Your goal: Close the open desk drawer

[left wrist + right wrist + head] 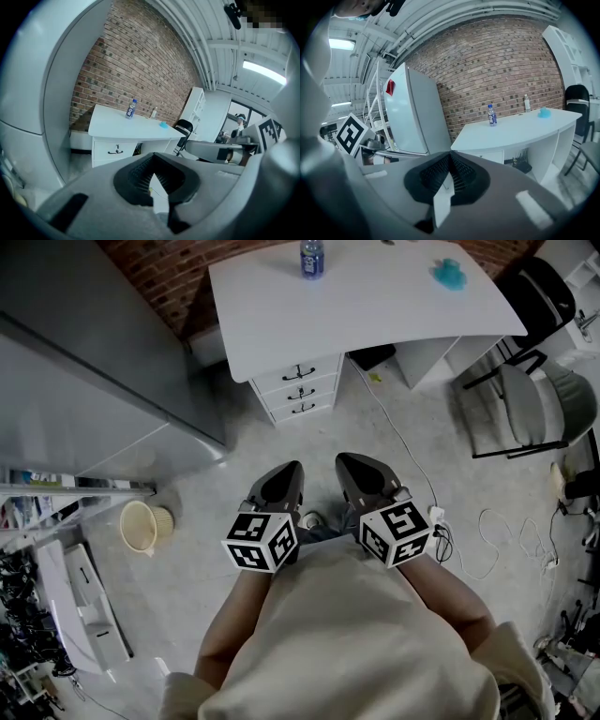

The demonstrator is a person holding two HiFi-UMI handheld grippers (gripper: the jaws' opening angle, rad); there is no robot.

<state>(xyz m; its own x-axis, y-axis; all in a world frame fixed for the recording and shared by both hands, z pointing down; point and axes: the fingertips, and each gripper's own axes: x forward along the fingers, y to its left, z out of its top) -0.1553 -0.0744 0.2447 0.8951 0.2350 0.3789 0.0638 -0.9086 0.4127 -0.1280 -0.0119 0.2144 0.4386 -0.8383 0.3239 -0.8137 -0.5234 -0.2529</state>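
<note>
A white desk (375, 306) stands against a brick wall, well ahead of me. Under its left end is a white drawer unit (298, 388) with three black-handled drawers; from here I cannot tell which one stands out. The left gripper view shows its top drawer (115, 150); the right gripper view shows the desk (511, 129). My left gripper (292, 468) and right gripper (348, 462) hang side by side over the floor, short of the desk. Both are shut with nothing between the jaws, as their own views show: left gripper (151, 168), right gripper (449, 163).
A blue-labelled bottle (311, 257) and a teal object (450, 274) sit on the desk. A large grey fridge (94, 381) stands left, and a black chair (539, 296) and a grey chair (534, 409) stand right. A wicker basket (141, 526) and cables (487, 545) lie on the floor.
</note>
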